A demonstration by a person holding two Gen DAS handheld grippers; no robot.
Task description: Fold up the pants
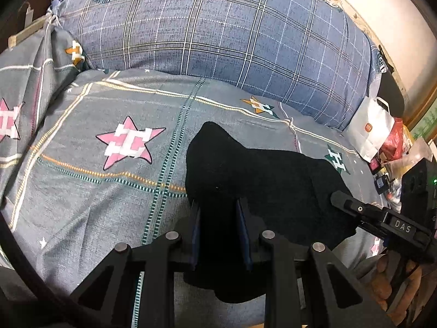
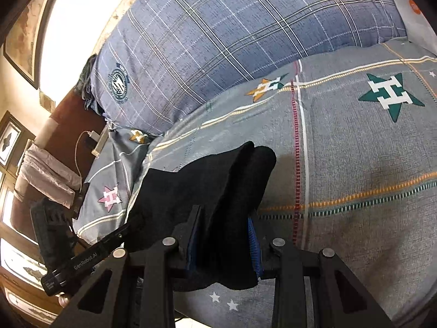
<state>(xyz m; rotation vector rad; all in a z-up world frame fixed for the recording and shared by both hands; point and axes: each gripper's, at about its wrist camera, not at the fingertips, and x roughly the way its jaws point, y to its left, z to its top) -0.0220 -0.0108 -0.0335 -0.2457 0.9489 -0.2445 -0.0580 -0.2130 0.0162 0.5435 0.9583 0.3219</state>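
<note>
The black pants (image 1: pixel 262 180) lie bunched on the grey star-print bedspread (image 1: pixel 90 191), held up at their near edge. My left gripper (image 1: pixel 218 205) is shut on the pants' cloth, which fills the gap between its blue-padded fingers. The right gripper (image 1: pixel 338 198) shows at the right of the left wrist view, at the pants' right edge. In the right wrist view my right gripper (image 2: pixel 222 216) is shut on a thick fold of the pants (image 2: pixel 207 186), and the cloth hangs below the fingers. The left gripper (image 2: pixel 120 235) shows at the lower left there.
A large blue plaid pillow (image 1: pixel 218 32) lies along the far side of the bed. A white paper bag (image 1: pixel 368 128) and a red bag (image 1: pixel 396 139) with small clutter stand at the right. A charger and cable (image 2: pixel 92 139) lie by the bed's left side.
</note>
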